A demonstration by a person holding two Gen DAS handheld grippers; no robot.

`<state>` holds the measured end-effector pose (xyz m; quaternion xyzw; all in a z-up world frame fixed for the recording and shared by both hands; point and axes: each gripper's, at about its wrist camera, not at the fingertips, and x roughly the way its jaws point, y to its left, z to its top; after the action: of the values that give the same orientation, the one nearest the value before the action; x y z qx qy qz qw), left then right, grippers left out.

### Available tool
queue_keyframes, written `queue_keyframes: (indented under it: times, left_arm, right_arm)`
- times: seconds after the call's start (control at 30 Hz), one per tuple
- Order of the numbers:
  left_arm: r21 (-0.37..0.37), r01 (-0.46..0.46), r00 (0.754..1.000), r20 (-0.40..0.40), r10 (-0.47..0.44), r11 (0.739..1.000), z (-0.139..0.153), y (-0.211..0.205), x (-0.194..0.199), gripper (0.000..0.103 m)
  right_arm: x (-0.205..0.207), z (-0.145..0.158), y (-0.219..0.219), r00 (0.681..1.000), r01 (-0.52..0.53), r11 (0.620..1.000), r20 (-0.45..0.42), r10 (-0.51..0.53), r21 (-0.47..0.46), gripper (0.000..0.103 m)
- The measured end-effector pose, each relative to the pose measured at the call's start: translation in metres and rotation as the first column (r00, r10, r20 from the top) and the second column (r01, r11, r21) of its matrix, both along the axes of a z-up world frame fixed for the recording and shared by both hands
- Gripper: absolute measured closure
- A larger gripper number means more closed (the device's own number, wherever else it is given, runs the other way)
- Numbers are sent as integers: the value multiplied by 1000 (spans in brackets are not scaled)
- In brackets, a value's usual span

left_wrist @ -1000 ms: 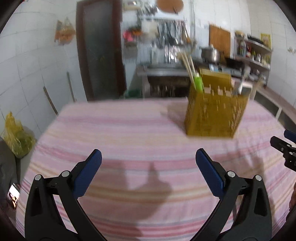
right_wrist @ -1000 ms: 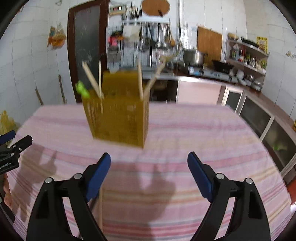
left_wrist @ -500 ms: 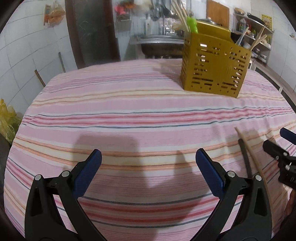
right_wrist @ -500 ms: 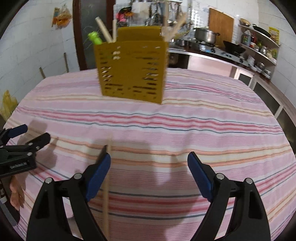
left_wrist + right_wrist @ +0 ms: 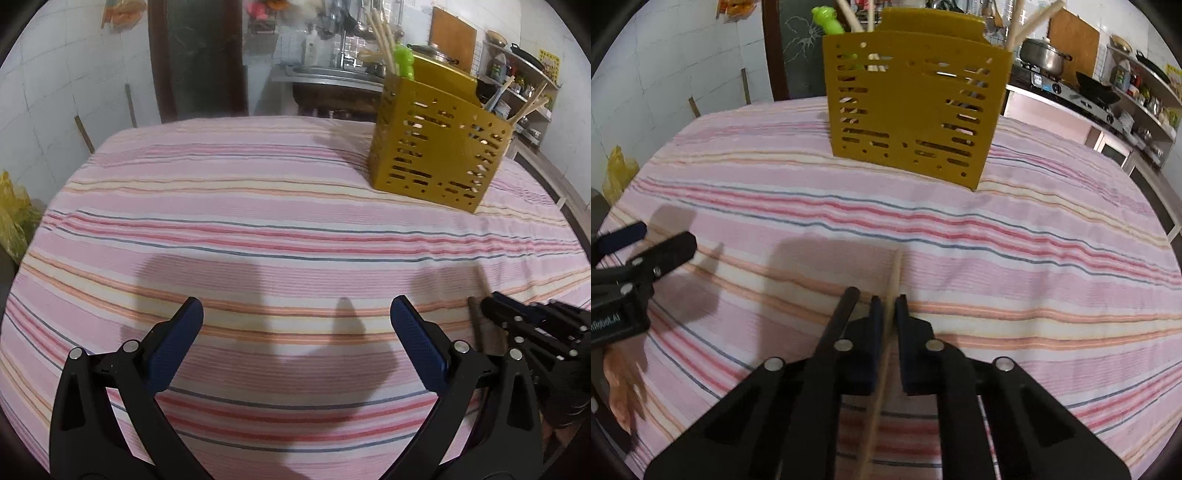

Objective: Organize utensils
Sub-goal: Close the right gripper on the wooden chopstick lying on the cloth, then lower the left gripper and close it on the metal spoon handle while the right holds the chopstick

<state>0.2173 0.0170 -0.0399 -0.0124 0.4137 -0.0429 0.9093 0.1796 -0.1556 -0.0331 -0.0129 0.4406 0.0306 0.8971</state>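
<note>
A pale wooden chopstick (image 5: 895, 269) lies on the pink striped tablecloth (image 5: 1015, 266), pointing away from me. My right gripper (image 5: 889, 301) is low over the cloth, its jaws closing with the blue pads pressed on that chopstick. A dark rod (image 5: 846, 306) lies just left of its fingers; what it is I cannot tell. The yellow perforated utensil holder (image 5: 908, 110) stands upright beyond, with chopsticks and a green-handled utensil (image 5: 829, 18) in it. My left gripper (image 5: 297, 306) hovers open over bare cloth. The holder (image 5: 436, 158) is at its far right, the right gripper (image 5: 495, 306) at its near right.
The left gripper (image 5: 663, 236) shows at the left edge, with a person's hand (image 5: 620, 380) below it. Behind the table are a dark door (image 5: 199, 55), a sink counter (image 5: 332, 77), a pot (image 5: 1043, 55) on a stove, and shelves. A yellow bag (image 5: 11, 214) sits left of the table.
Both grippers came down toward the cloth and tilted lower. The right gripper, open before, moved over the chopstick and shut on it. The left gripper stayed open.
</note>
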Motion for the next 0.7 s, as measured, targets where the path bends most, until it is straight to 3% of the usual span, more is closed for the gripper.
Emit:
queue_keyframes:
  times: [0.17, 0.3, 0.43, 0.5, 0.57, 0.7]
  left_arm:
    - [-53, 35, 999, -35, -37, 998, -1, -28, -2, 5]
    - [-10, 85, 995, -44, -85, 996, -6, -65, -6, 5]
    - [42, 137, 990, -34, -135, 990, -14, -97, -13, 6]
    - [62, 159, 987, -31, -157, 985, -17, -107, -16, 16]
    - [72, 187, 981, -59, -183, 980, -22, -116, -16, 34]
    - [68, 188, 980, -74, -183, 980, -27, -123, -14, 45]
  right_arm:
    - [-11, 4, -31, 999, 48, 999, 13, -48, 9, 97]
    - [-21, 3, -80, 988, 155, 987, 11, -156, 47, 97]
    - [-28, 1, -106, 981, 194, 978, 7, -195, 73, 97]
    - [-28, -1, -106, 982, 190, 979, 10, -191, 72, 97]
    - [-26, -2, -105, 982, 189, 980, 14, -190, 66, 97]
    - [-22, -4, -103, 982, 185, 981, 20, -187, 59, 97]
